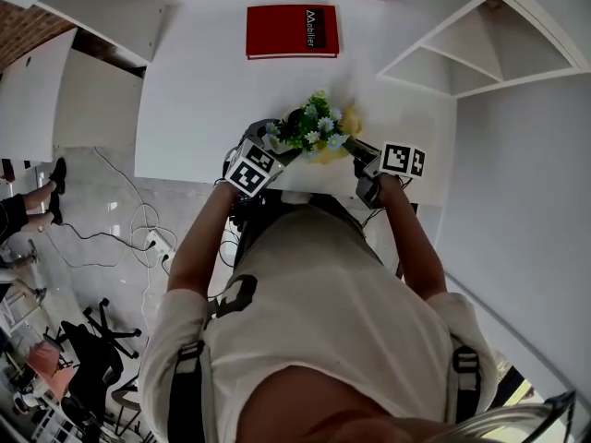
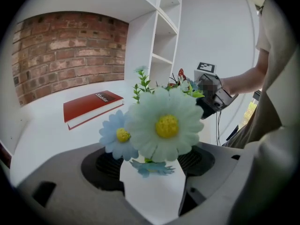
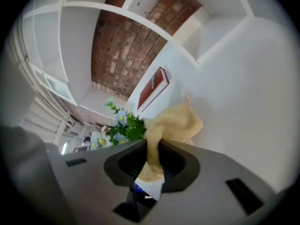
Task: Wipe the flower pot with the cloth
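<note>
Your left tool [image 1: 277, 148] sits just left of centre in the head view, its marker cube at the near edge of the white surface [image 1: 203, 81]. In the left gripper view its jaws stand on either side of the white flower pot [image 2: 152, 191], the ribbed pads against the pot's walls, so the pot is gripped. The flowers [image 2: 161, 123] rise straight out of the pot and fill the middle of that frame: pale blue daisies with yellow hearts and green sprigs behind them. Your right tool [image 3: 152, 161] is clamped on the yellow cloth [image 3: 176, 123]; a narrow fold is pinched between the jaws and the loose bunch stands out beyond them. In the head view the cloth shows just below and to the right of the flowers, between the two tools. Whether it touches the pot you cannot tell, since the blooms hide the pot's side there. A red book [image 1: 292, 31] lies flat at the top centre of the head view, well apart from the pot. White shelving [image 1: 462, 49] fills the upper right, and a brick wall [image 2: 65, 50] closes the upper left of the left gripper view.
</note>
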A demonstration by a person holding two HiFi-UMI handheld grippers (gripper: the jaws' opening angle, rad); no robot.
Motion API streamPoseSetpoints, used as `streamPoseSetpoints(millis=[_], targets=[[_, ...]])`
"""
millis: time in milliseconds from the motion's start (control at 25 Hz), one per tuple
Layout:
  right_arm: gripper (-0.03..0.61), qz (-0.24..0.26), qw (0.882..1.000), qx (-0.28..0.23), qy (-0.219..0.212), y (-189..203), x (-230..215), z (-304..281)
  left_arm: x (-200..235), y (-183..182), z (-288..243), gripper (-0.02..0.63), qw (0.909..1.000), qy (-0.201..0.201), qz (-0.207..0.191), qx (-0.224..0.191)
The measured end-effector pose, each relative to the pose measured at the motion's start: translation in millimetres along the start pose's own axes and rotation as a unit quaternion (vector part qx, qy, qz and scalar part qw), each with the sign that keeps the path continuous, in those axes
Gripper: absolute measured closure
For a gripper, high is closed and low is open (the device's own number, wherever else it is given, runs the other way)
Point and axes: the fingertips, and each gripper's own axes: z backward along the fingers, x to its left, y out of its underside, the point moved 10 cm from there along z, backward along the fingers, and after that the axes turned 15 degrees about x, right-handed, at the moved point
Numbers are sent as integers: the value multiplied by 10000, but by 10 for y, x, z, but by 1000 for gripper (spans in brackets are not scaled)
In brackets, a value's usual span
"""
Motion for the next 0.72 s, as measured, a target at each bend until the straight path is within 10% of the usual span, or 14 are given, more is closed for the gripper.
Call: streamPoseSetpoints(millis=[240,720], targets=[[497,1172,9911,285,560,-302,191,-39,-46,-42,-22,256,10000,33,-33,80],[499,754,9941,595,501,144,-23,-430,-58,-47,-18,256,10000,6,-18,49]])
